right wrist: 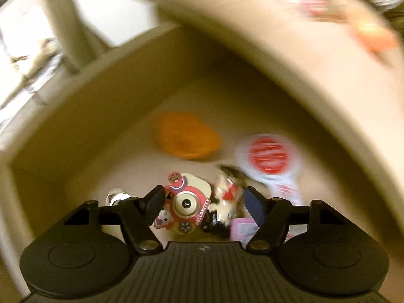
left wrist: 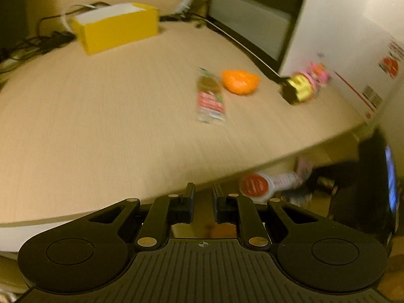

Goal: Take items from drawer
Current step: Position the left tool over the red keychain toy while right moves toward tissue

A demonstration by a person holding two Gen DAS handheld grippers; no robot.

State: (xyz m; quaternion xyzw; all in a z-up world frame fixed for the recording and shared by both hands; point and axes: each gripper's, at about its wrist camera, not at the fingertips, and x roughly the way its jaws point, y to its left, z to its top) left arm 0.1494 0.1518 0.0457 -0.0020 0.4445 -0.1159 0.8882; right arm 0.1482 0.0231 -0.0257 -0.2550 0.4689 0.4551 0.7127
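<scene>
In the right wrist view the open drawer (right wrist: pixel 75 116) holds a pink Hello Kitty toy camera (right wrist: pixel 186 203), a small white, red and black toy (right wrist: pixel 227 197), an orange disc (right wrist: pixel 188 136) and a white paddle with a red circle (right wrist: pixel 269 155). My right gripper (right wrist: pixel 204 199) points down into the drawer, open. The toy camera and the small toy lie between its fingers; the left pad is close beside the camera. My left gripper (left wrist: pixel 203 197) hovers at the table's front edge, its jaws a narrow gap apart with nothing in them. The paddle (left wrist: pixel 255 185) shows below that edge.
On the wooden table (left wrist: pixel 101 126) lie a snack packet (left wrist: pixel 210 98), an orange object (left wrist: pixel 240 81) and a yellow and pink toy (left wrist: pixel 306 83). A yellow box (left wrist: pixel 116 29) and cables sit at the back left. A large white box (left wrist: pixel 341 38) stands at the right.
</scene>
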